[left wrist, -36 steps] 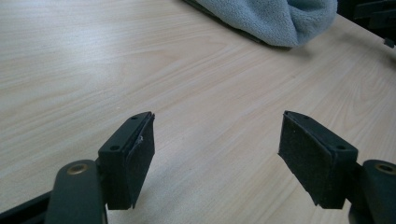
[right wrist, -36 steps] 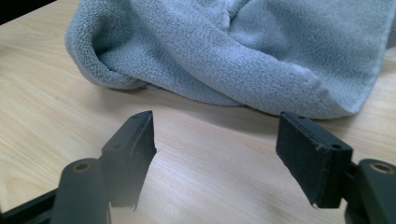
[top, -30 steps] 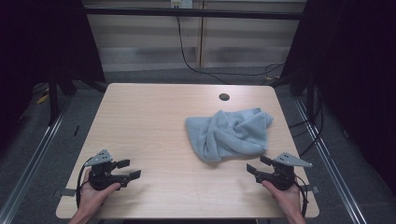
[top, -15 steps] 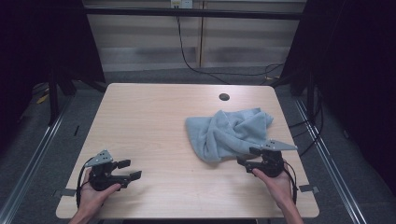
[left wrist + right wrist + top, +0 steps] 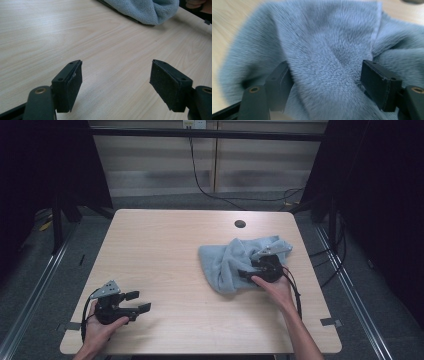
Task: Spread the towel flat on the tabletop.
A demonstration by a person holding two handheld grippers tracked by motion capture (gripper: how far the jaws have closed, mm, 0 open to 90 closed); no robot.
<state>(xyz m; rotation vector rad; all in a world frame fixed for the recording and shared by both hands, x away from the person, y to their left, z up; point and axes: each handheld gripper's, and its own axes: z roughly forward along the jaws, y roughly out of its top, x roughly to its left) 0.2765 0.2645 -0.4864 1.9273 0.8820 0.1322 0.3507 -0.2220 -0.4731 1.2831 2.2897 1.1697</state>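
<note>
The right claw [image 5: 250, 270] straddles a fold of blue towel [image 5: 227, 262], jaws spread (not yet pinching). The left claw [image 5: 136, 302] rests spread on the table [image 5: 160, 250].

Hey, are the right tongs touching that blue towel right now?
Touching. In the right gripper view, a fold of the blue towel bulges between the right tongs, pressing against both open jaws.

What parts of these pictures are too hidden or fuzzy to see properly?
- High view: the right gripper fingers are buried in the blue towel, so their tips are hidden.
- Right gripper view: the towel's near fur is blurred, and it covers the table beneath.
- Left gripper view: the towel is cut off by the top edge.
</note>
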